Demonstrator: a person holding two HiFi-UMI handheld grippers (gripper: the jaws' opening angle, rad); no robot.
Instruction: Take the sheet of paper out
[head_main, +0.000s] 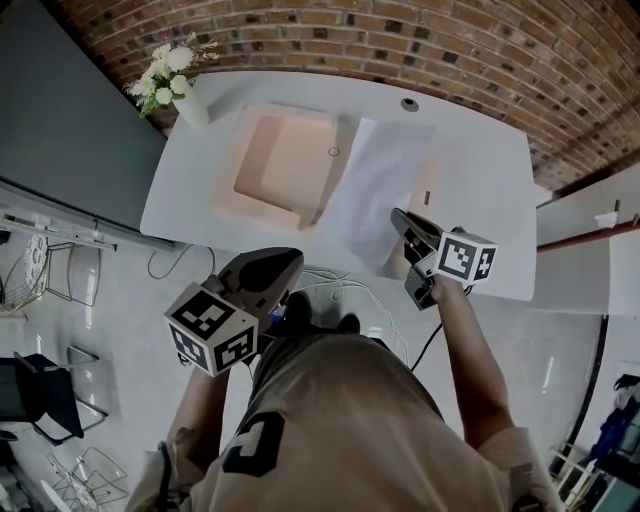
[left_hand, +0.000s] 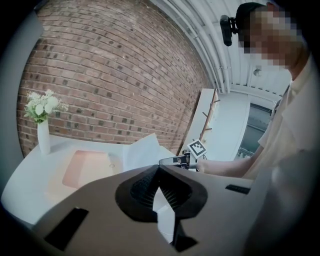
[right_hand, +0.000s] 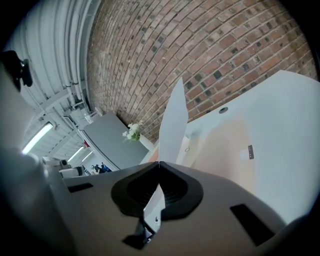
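Since the right tool (head_main: 397, 215) is pinched shut on the sheet of paper (head_main: 375, 180), lifting it beside the pink tray (head_main: 285, 165) above the tabletop (head_main: 480, 160), removal looks nearly done, while the left tool (head_main: 293, 260) hangs closed and empty.

sheet of paper (head_main: 375, 185): one;
grippers: two, left gripper (head_main: 290, 262) and right gripper (head_main: 397, 215);
pink tray (head_main: 285, 165): one;
vase of flowers (head_main: 188, 103): one;
table (head_main: 485, 170): one
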